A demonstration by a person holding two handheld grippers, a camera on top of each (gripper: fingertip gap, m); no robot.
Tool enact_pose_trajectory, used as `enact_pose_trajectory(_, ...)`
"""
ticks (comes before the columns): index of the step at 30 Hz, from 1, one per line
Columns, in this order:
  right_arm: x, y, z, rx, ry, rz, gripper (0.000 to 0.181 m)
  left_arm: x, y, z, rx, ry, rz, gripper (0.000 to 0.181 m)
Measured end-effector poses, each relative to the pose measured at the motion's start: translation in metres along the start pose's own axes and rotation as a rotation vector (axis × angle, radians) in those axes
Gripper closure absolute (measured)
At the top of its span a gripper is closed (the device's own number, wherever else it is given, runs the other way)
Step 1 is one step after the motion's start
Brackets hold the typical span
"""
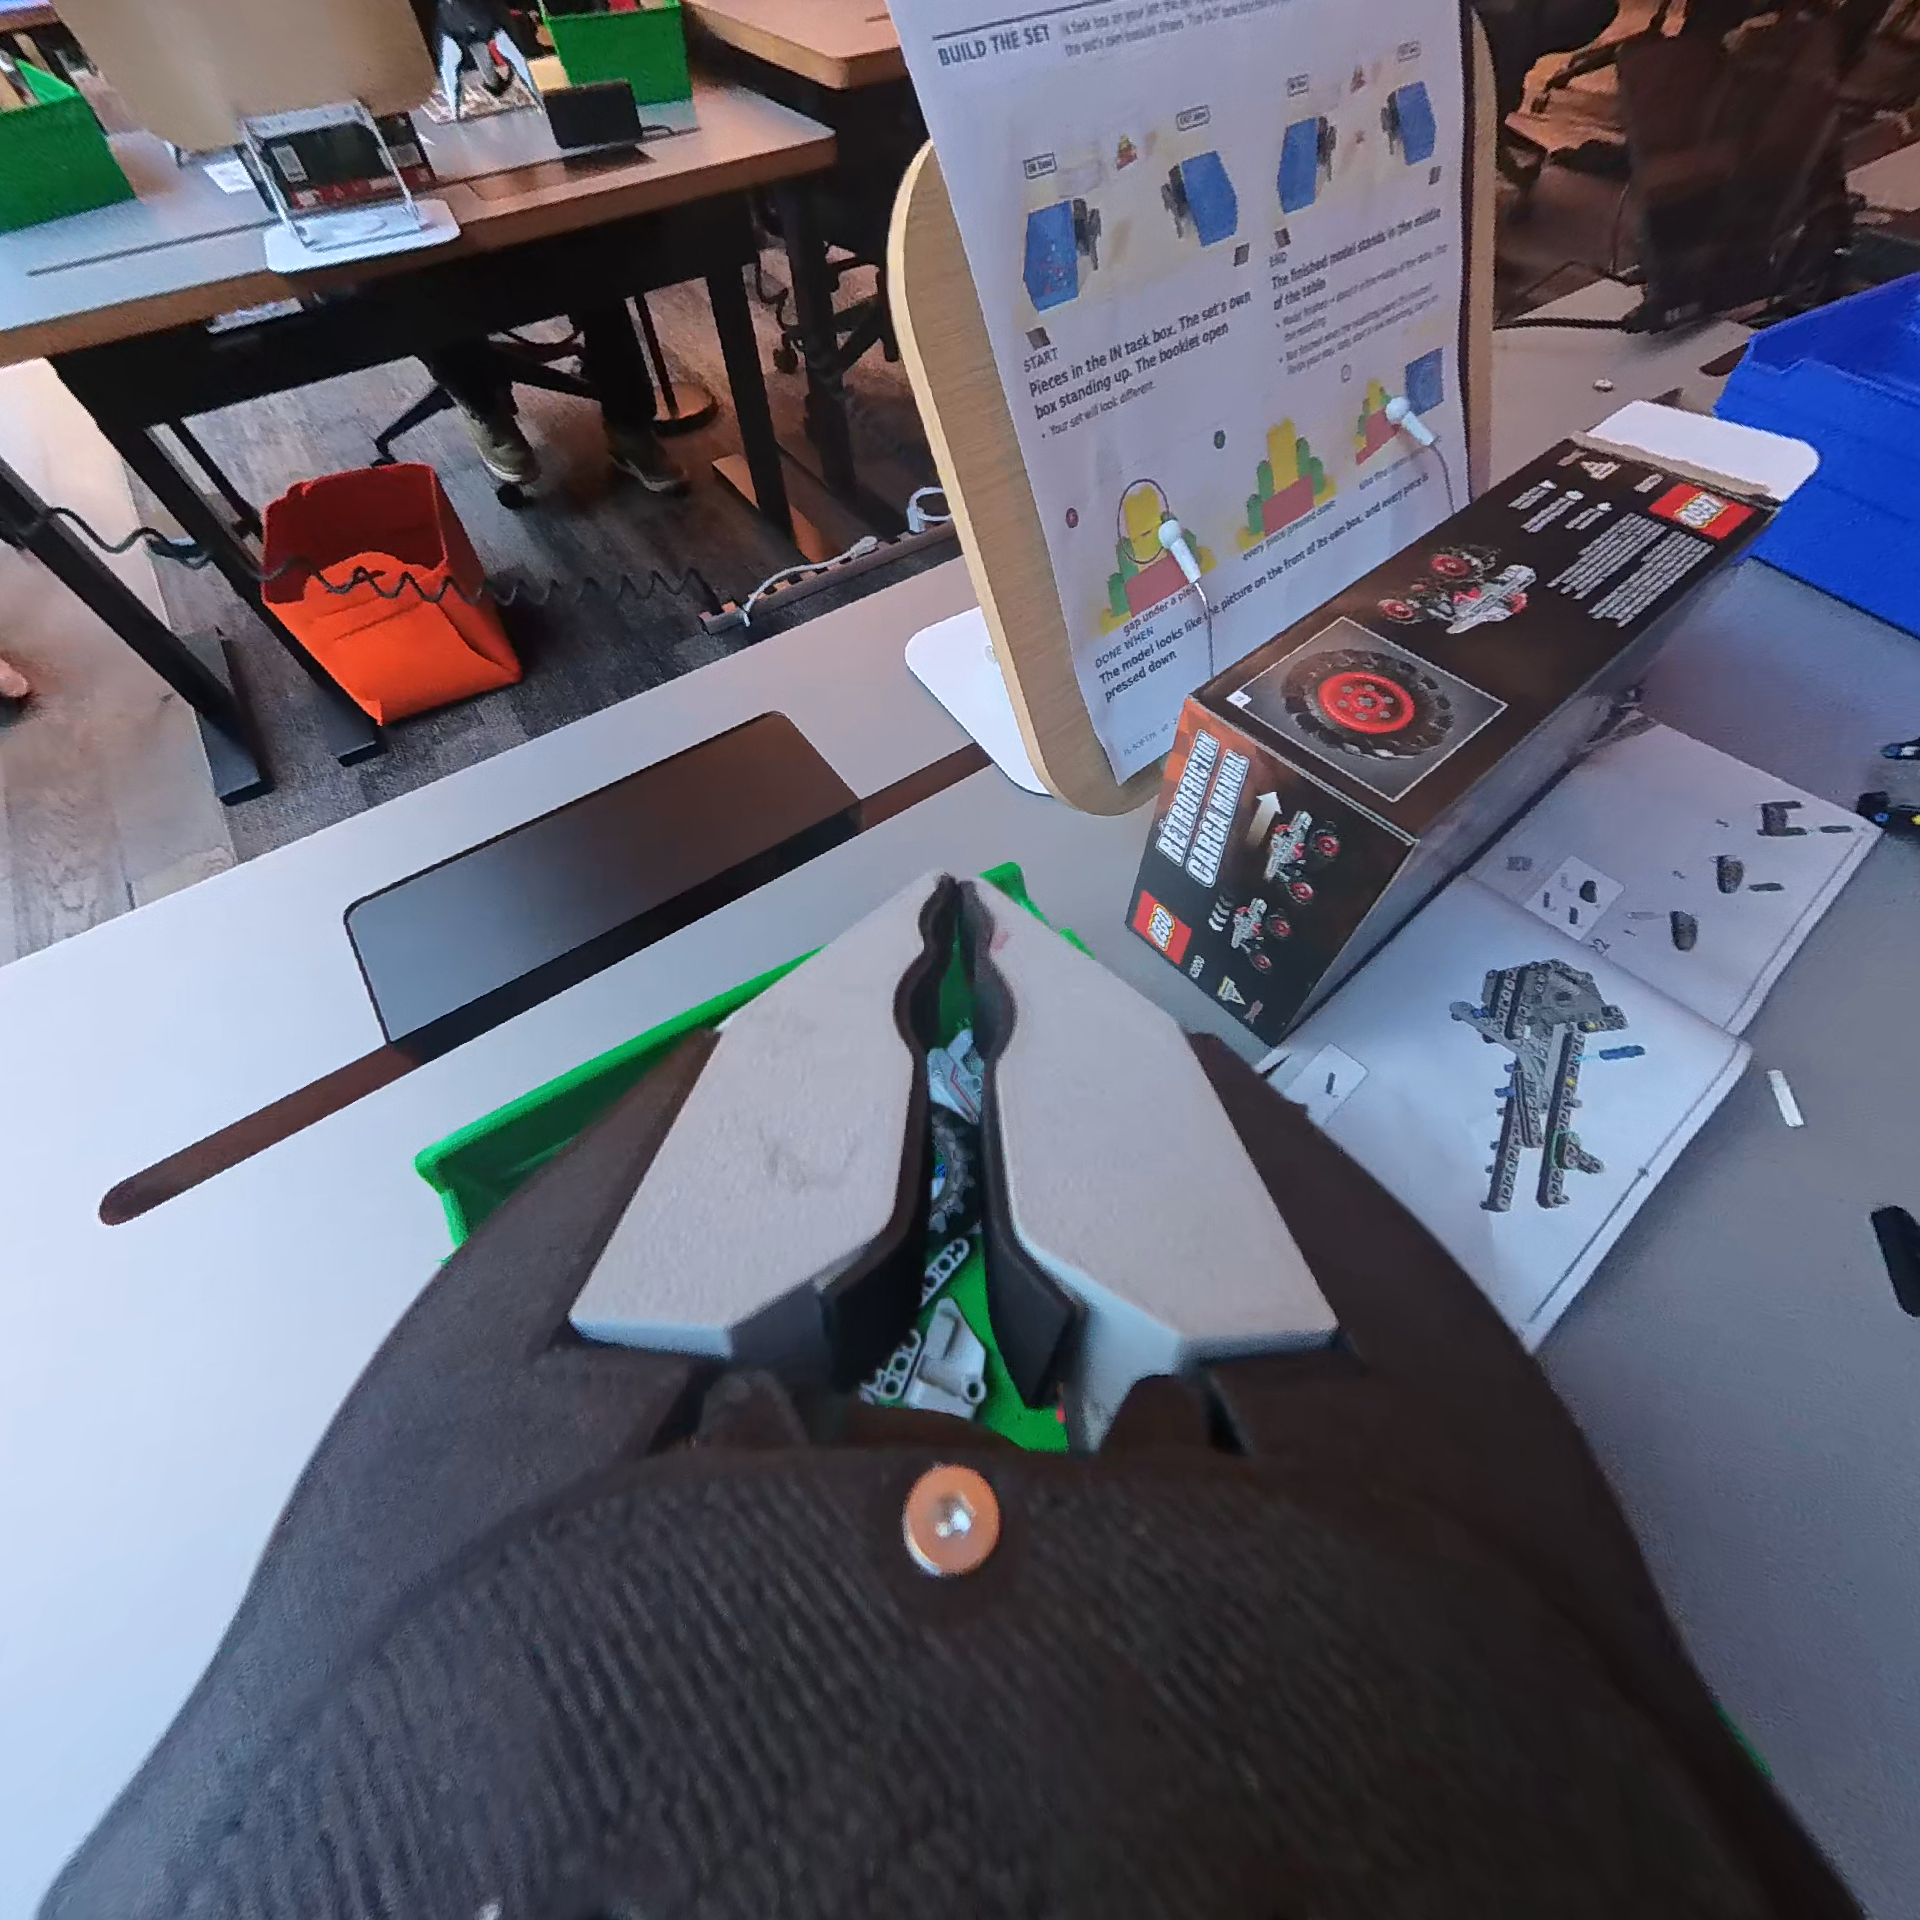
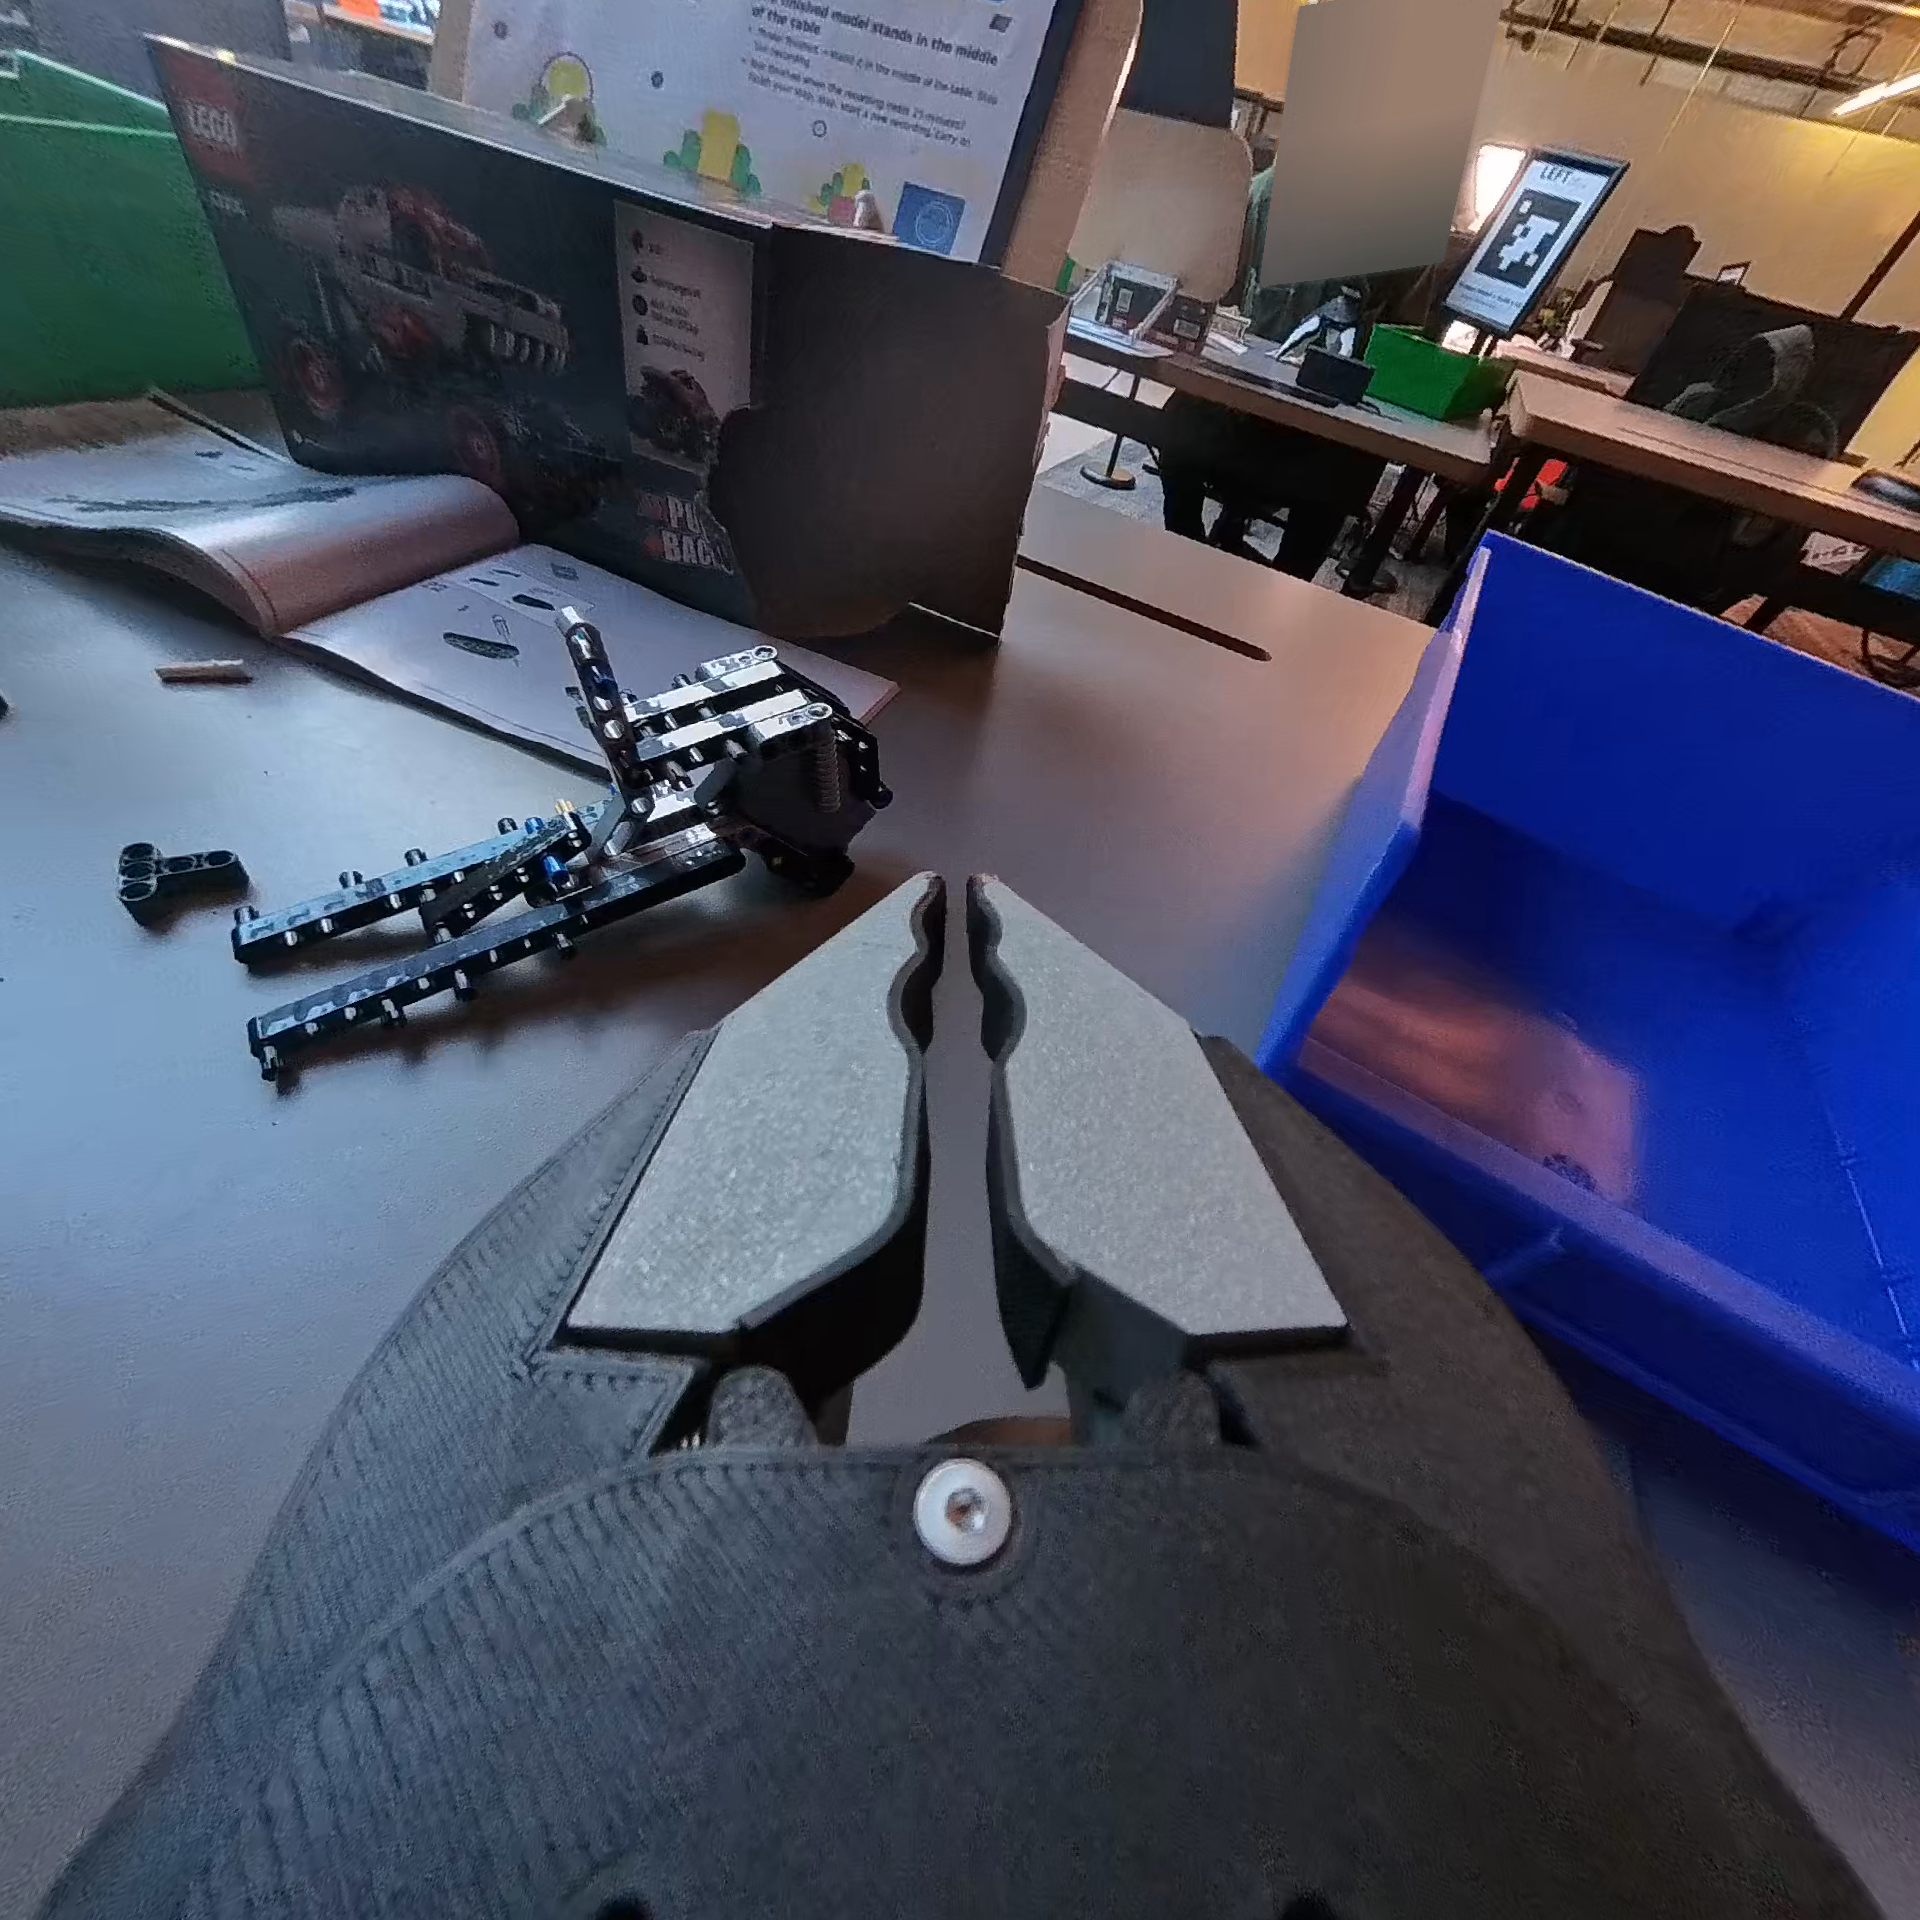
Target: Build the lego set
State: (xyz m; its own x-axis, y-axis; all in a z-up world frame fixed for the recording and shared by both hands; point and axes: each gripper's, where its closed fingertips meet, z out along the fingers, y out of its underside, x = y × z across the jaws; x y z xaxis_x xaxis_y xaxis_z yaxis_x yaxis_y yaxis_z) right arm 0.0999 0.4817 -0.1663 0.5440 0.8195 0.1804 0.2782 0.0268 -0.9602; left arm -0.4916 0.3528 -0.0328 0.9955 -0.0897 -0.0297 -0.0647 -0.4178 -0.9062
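Note:
My left gripper [image 1: 958, 891] is shut and empty, held above a green bin [image 1: 582, 1101] of loose grey and black lego pieces [image 1: 940, 1340] that show through the gap between its fingers. My right gripper [image 2: 956, 888] is shut and empty, low over the dark table. A part-built black lego frame [image 2: 623, 821] with long studded beams lies on the table ahead and left of it. A small black T-shaped piece [image 2: 177, 871] lies farther left. The open instruction booklet [image 1: 1507, 1091] lies flat; it also shows in the right wrist view [image 2: 436, 613].
The dark lego set box [image 1: 1434, 727] stands on the table, also in the right wrist view [image 2: 582, 353]. A blue bin [image 2: 1621, 1018] sits right of my right gripper. An instruction sheet on a wooden stand [image 1: 1195, 343] is behind the box. Other desks stand beyond. There is about 65 cm between the tips of the two grippers.

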Motion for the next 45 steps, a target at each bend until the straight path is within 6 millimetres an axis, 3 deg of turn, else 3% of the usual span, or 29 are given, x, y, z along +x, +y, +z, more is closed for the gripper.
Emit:
enact_pose_trajectory(3, 0.0, 0.0, 0.0, -0.001, -0.001, -0.001, 0.18, 0.001, -0.001, 0.0, 0.006, 0.006, -0.009, 0.175)
enact_pose_trajectory(8, -0.001, 0.0, 0.001, -0.003, -0.001, -0.004, 0.179, 0.002, 0.001, 0.001, -0.003, 0.004, 0.006, 0.181)
enact_pose_trajectory(10, -0.001, 0.0, 0.001, -0.003, -0.002, -0.004, 0.179, 0.004, -0.002, 0.001, 0.008, 0.014, -0.006, 0.173)
enact_pose_trajectory(11, -0.001, 0.0, 0.001, -0.003, -0.002, -0.004, 0.179, 0.005, -0.001, 0.001, 0.004, 0.021, -0.003, 0.181)
enact_pose_trajectory(14, -0.001, 0.0, 0.001, -0.003, -0.005, -0.004, 0.177, 0.005, 0.004, 0.005, -0.029, -0.001, 0.029, 0.181)
enact_pose_trajectory(18, -0.002, 0.0, 0.001, -0.005, -0.007, -0.002, 0.171, 0.016, 0.001, 0.005, -0.021, 0.036, 0.035, 0.173)
enact_pose_trajectory(24, -0.005, -0.001, 0.001, 0.0, -0.008, -0.032, 0.171, 0.028, -0.002, 0.006, -0.018, 0.039, 0.059, 0.181)
enact_pose_trajectory(29, -0.008, -0.001, 0.001, 0.004, -0.024, -0.041, 0.171, 0.068, -0.013, 0.001, 0.012, 0.122, 0.094, 0.172)
enact_pose_trajectory(33, -0.01, -0.001, 0.001, 0.005, -0.038, -0.043, 0.171, 0.128, -0.022, -0.007, 0.045, 0.202, 0.189, 0.174)
enact_pose_trajectory(38, -0.012, -0.002, 0.0, 0.014, -0.054, -0.048, 0.171, 0.189, 0.002, 0.011, -0.057, 0.233, 0.347, 0.181)
enact_pose_trajectory(41, -0.023, -0.006, -0.004, 0.047, -0.114, -0.072, 0.162, 0.195, 0.017, 0.026, -0.122, 0.214, 0.405, 0.181)
enact_pose_trajectory(45, -0.037, -0.011, -0.009, 0.083, -0.186, -0.088, 0.159, 0.185, 0.021, 0.033, -0.137, 0.207, 0.379, 0.179)
